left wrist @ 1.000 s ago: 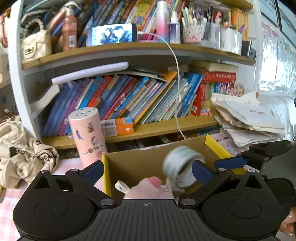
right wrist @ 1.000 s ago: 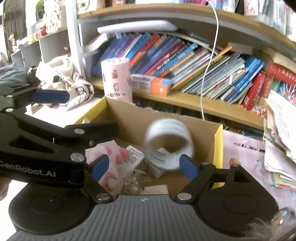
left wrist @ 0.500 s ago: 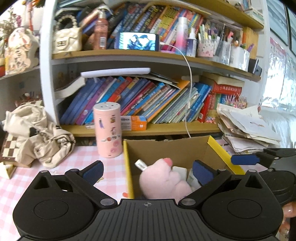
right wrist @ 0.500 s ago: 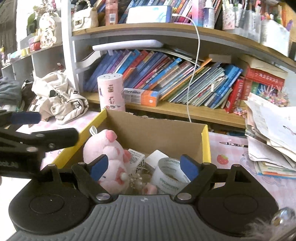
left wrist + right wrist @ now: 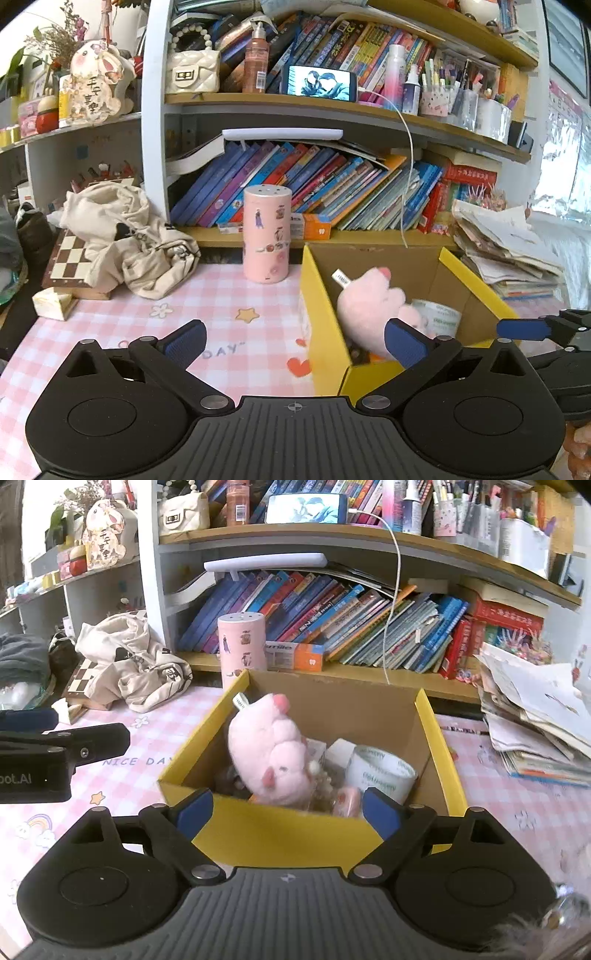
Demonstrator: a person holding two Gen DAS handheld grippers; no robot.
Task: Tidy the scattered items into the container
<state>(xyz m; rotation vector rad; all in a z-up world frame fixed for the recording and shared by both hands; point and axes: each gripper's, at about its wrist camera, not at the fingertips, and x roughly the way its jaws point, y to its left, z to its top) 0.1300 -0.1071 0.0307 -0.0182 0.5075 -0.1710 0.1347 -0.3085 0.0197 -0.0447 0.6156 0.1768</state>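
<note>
The right gripper [image 5: 286, 812] is spread wide with nothing between its blue pads, and its jaws have just been opening further. The left gripper [image 5: 295, 341] is likewise wide open and empty; its housing, seen from the right wrist view, bears the partial marking "bot.AI". Both hang just in front of the yellow cardboard box [image 5: 295, 834], which stands on a pink checked tablecloth [image 5: 133, 753] printed "NICE DAY". Inside the box lie a pink plush toy [image 5: 273, 753], with a white sewn-in tag too small to read, and beside it a roll of tape [image 5: 380, 775] whose printed lettering is not legible. Just behind the box stands a pink cylindrical container [image 5: 242, 642] covered with stickers. Beyond it, on the lower bookshelf, lies an orange-and-white carton [image 5: 295, 655] whose label ends in "mile".
</note>
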